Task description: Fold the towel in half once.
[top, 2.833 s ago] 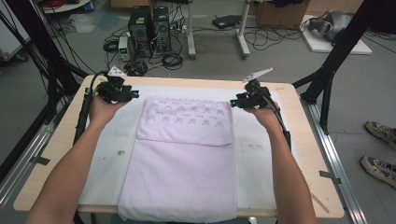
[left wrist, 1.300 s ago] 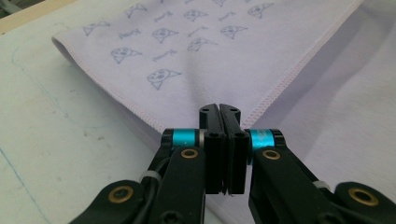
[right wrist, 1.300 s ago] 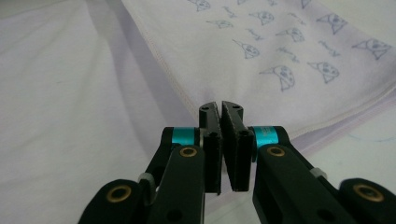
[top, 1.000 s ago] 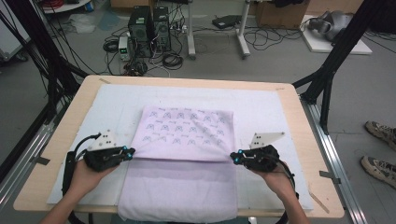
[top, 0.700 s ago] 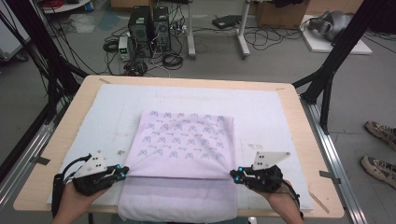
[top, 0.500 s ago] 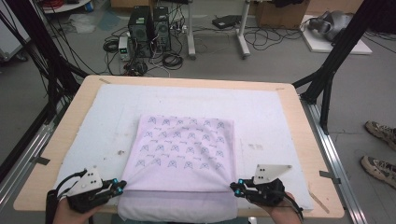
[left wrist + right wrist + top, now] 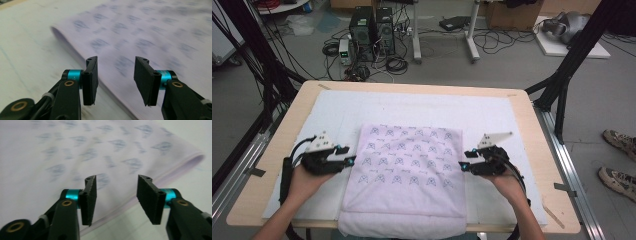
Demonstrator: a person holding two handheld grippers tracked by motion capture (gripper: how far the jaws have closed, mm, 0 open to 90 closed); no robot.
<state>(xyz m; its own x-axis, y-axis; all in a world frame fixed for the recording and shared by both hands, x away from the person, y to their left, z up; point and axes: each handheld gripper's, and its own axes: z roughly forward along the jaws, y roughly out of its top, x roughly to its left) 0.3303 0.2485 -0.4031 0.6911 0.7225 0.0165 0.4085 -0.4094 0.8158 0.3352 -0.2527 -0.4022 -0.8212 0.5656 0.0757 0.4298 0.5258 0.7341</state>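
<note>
A lilac towel (image 7: 407,175) printed with small blue motifs lies folded on the white mat, its near edge hanging at the table's front. My left gripper (image 7: 346,160) hovers at the towel's left edge and my right gripper (image 7: 464,166) at its right edge, both pointing inward. In the left gripper view the jaws (image 7: 116,80) stand apart over the towel's folded edge (image 7: 75,47); they have just been opening, and nothing is between the pads. The right gripper (image 7: 116,200) has likewise just been opening above the towel (image 7: 62,152), free of the cloth.
The white mat (image 7: 422,107) covers most of the wooden table (image 7: 532,125). Black frame posts (image 7: 572,65) stand at the far corners. Computer cases and cables (image 7: 372,30) sit on the floor beyond. A person's shoes (image 7: 618,140) are at the right.
Both grippers had drawn the towel's far edge toward the front, folding it. They have since let go, opened, and moved away from the front edge to the towel's sides.
</note>
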